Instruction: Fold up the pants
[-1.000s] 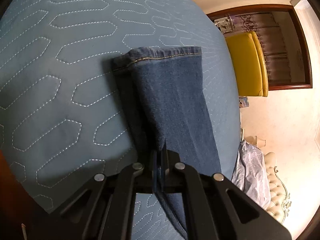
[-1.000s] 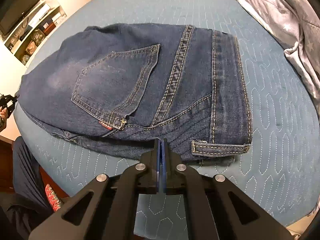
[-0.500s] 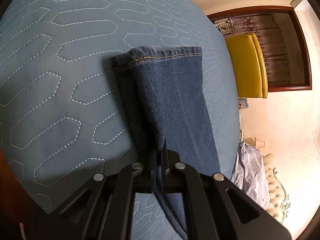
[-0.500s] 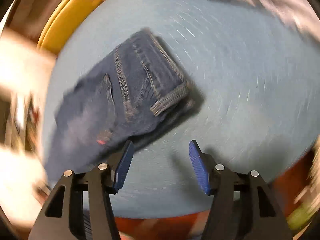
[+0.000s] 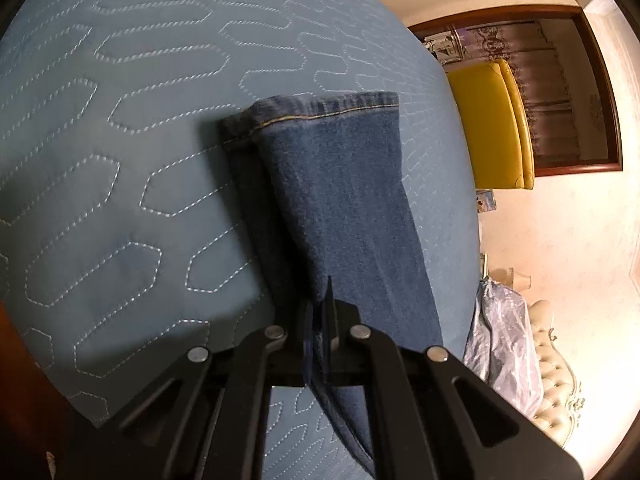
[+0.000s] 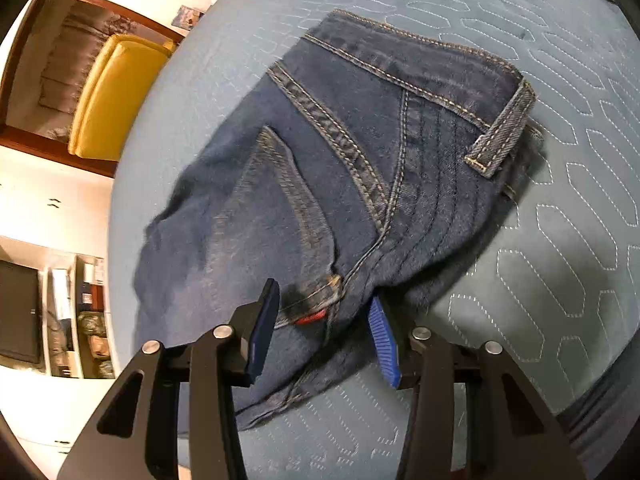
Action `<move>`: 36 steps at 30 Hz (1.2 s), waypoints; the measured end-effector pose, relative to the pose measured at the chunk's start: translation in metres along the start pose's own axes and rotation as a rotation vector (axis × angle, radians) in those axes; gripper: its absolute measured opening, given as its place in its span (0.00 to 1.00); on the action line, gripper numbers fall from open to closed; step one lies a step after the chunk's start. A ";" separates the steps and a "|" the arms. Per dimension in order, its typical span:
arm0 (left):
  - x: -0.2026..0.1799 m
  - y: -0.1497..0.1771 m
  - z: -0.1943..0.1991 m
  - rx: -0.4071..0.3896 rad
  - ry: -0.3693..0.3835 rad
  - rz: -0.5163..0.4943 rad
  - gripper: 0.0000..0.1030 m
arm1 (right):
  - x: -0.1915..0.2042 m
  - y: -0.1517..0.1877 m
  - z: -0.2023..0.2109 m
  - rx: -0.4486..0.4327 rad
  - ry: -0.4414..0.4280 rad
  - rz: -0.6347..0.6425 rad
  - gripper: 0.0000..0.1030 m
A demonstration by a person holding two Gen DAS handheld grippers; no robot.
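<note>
No legible text, brand, number or sign anywhere in either view. Only candidate — a small red tab (image 6: 310, 317) sewn at the lower corner of the back pocket (image 6: 288, 216) of the jeans (image 6: 360, 152), too small and blurred for any lettering. Small printed card or box (image 6: 187, 16) beyond the bed edge, near the yellow chair (image 6: 116, 96) — pattern visible, no words made out. Shelf items (image 6: 90, 316) beside the dark screen likewise blurred, labels unreadable. Nothing printed on the quilted bed cover (image 5: 120, 160), only stitching.
</note>
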State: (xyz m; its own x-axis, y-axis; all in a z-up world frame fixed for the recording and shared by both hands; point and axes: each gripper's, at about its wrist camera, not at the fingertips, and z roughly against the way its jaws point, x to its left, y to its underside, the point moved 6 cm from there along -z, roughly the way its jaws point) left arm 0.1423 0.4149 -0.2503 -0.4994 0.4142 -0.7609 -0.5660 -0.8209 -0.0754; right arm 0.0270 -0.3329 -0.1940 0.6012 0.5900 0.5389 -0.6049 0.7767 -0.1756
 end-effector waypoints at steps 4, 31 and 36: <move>-0.014 -0.003 0.021 -0.030 0.026 -0.027 0.03 | 0.011 -0.001 0.005 -0.038 0.014 0.047 0.11; 0.049 -0.038 0.054 -0.135 0.136 0.042 0.40 | 0.005 -0.009 -0.003 -0.078 0.239 0.282 0.48; 0.052 -0.050 0.047 -0.069 0.097 0.002 0.14 | 0.003 -0.013 -0.001 -0.093 0.269 0.279 0.49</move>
State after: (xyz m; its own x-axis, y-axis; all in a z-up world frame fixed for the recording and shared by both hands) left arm 0.1136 0.4957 -0.2564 -0.4324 0.3755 -0.8198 -0.5169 -0.8482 -0.1158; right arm 0.0370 -0.3413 -0.1911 0.5433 0.8082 0.2273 -0.7219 0.5880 -0.3649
